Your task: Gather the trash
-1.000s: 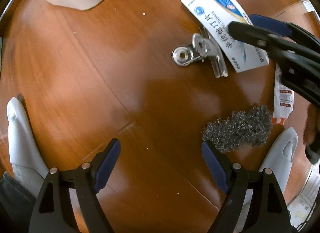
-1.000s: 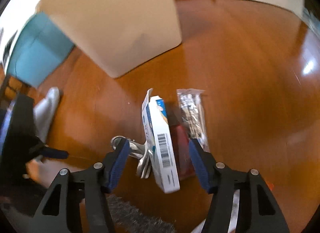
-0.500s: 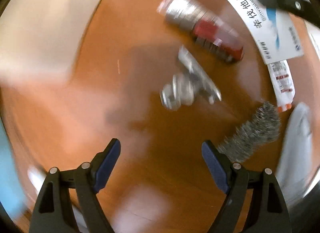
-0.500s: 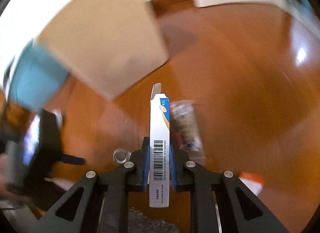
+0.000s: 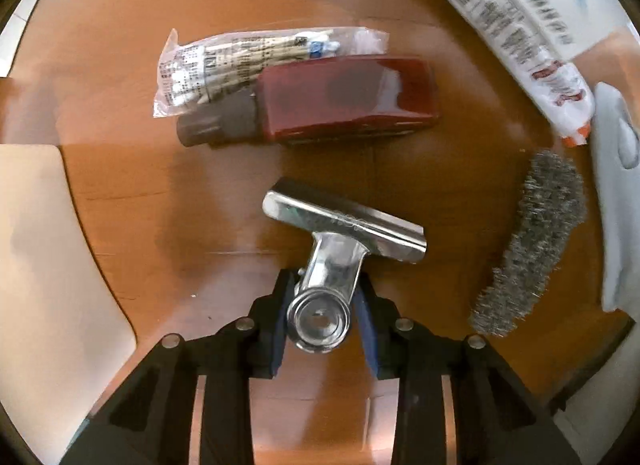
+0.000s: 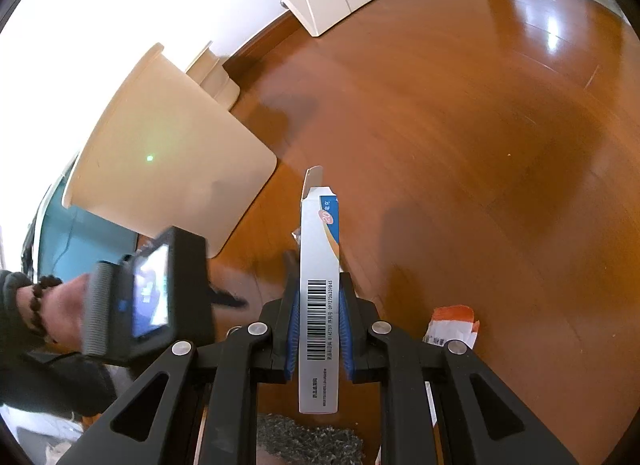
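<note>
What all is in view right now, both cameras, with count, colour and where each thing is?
bulldog clip: 1, silver, floor, handle between left pads
medicine box: 1, white-blue, clamped upright in right gripper
red bottle: 1, grey cap, lying beyond clip
clear packet: 1, against the bottle
steel wool: 1, grey, right of clip
white-orange sachet: 1, upper right
bin: 1, beige, on wooden floor
slipper: 1, pale, right edge
left gripper: black, blue pads, just closed on clip
right gripper: shut on box
hand: bead bracelet

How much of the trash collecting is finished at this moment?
Nothing visibly binned yet. In hand: the right gripper is shut on the medicine box; the left gripper has just closed on the metal clip. Left on the floor: red bottle, plastic packet, steel wool, white pouch.
</note>
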A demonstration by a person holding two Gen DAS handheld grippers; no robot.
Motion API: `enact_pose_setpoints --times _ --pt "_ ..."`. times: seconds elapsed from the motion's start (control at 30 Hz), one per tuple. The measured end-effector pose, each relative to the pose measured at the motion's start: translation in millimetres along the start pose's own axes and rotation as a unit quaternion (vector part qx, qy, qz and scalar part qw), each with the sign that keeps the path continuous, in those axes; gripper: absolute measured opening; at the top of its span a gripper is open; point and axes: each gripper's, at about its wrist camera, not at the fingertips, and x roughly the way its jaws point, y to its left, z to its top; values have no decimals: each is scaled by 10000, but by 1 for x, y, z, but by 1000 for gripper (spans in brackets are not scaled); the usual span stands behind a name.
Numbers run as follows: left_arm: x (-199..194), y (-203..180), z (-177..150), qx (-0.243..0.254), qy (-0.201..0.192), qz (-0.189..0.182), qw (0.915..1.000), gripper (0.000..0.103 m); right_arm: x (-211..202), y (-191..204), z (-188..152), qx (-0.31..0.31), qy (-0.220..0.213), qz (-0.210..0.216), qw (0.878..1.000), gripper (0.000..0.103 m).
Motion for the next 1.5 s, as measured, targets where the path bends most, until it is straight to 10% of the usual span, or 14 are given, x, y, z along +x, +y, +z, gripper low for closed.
enact_pose_setpoints --times 0.23,0.5,0.7,0.87,0.97,1.1,1.27,1.4,1.5 --pt "-23 35 -21 -895 -391 -469 9941 26 -5 -13 0 220 -56 -20 9997 18" --pt "-95 50 -69 -2098 -1341 -782 9653 26 -8 -13 0 319 -152 24 9994 18" --pt "-220 84 -105 -2964 -2634 -301 9175 26 -17 -8 4 349 -292 111 9989 18" --pt "-296 144 -156 -3914 -3671 465 8426 26 -26 -7 10 454 -443 165 9978 18" --pt "-274 183 -178 -4526 -3353 957 8207 26 -33 0 17 321 -523 177 9980 18" --pt "-222 214 -194 -5145 -2908 691 8037 26 -37 12 22 175 -587 220 9979 18" --pt "-192 217 -198 -5163 -2708 598 8103 27 -34 21 22 55 -530 234 9983 18" --pt "-198 230 -201 -5225 -2627 723 8079 64 -32 27 22 -16 -506 254 9984 18" --pt "-219 214 -205 -5407 -2792 982 7875 68 -34 33 28 -88 -561 295 9979 18"
